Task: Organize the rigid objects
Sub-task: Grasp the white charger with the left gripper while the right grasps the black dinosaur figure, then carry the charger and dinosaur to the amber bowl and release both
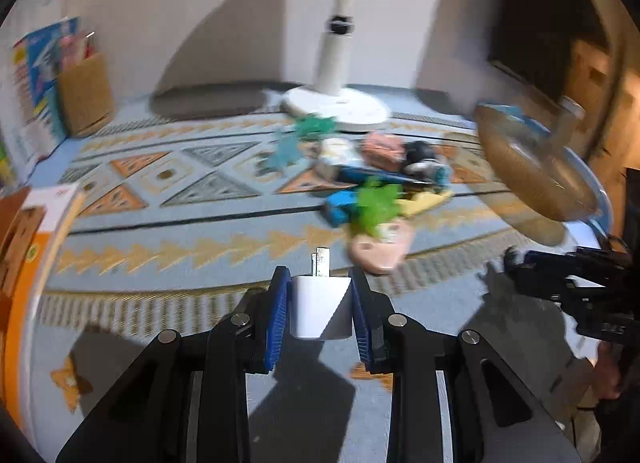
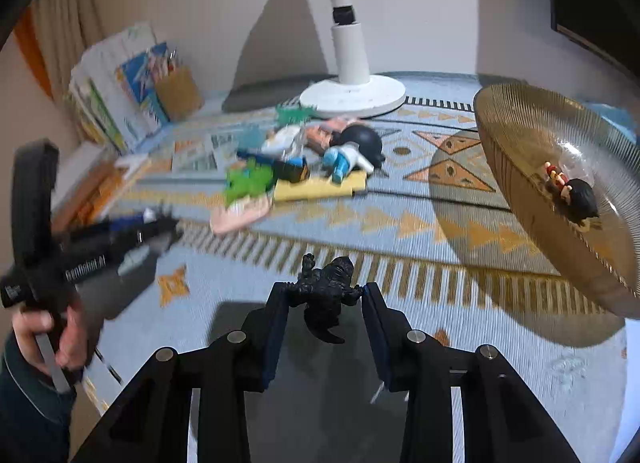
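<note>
Gripper-wise, both are busy: a white plug adapter [image 1: 320, 309], prongs pointing away, is clamped between the blue pads [image 1: 276, 319] of the left gripper [image 1: 320, 313], and a small black dinosaur figure [image 2: 326, 295] is pinched by the right gripper [image 2: 325, 303], held above the patterned blue cloth [image 2: 400, 303] spread over the tabletop. Off to the right, a ribbed amber glass bowl [image 2: 520, 135] is seen, with a little dark-haired toy figure [image 2: 576, 199] lying inside it. Further back, a jumble of toys [image 2: 296, 171] is piled mid-cloth, a green spiky one, a yellow flat piece and a pink one among them. Behind that a white lamp base [image 2: 352, 97] is parked, and books [image 2: 116, 103] are stacked at the far left.
</note>
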### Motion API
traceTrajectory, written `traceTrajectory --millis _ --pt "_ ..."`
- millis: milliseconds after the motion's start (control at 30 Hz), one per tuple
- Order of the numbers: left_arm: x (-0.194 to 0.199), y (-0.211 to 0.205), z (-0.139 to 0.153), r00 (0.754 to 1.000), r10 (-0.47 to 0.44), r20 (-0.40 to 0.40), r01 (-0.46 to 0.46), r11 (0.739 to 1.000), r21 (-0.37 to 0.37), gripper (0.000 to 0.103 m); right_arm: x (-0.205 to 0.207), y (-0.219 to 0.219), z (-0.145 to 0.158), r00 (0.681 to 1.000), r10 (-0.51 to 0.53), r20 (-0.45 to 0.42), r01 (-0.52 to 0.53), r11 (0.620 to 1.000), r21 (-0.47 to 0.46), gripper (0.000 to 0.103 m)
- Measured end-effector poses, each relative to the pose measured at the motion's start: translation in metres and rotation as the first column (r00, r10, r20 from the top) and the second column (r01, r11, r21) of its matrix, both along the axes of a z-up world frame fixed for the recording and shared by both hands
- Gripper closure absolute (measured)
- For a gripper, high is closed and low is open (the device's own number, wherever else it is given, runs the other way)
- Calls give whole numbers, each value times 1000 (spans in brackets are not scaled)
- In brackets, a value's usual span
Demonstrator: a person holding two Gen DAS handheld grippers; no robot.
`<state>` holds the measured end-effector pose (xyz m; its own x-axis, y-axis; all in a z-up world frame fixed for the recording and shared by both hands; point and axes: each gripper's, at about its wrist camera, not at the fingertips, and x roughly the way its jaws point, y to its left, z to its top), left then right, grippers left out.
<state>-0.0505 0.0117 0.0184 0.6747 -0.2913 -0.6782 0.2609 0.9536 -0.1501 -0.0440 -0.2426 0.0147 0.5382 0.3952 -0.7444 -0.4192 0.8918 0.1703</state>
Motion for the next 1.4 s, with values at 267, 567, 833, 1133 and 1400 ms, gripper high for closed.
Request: traceTrajectory --millis 267,567,833,1133,1400 --pt "1 11 0 999 42 -2 -42 998 -41 76 -19 -4 -9 997 -61 43 62 998 -11 28" --pt "2 10 -2 1000 29 -12 -30 999 -42 76 -15 -10 -16 996 -85 -7 85 996 7 28" --pt "1 9 -2 1000 24 -8 -24 999 -42 76 -20 5 -17 999 -35 18 36 997 -67 29" --pt "6 -11 -15 996 12 -90 -3 995 103 63 -25 17 -20 998 3 58 5 990 -139 47" --pt "-14 -12 -15 997 49 -61 -37 982 185 66 -33 18 -19 996 -2 90 14 990 -138 66"
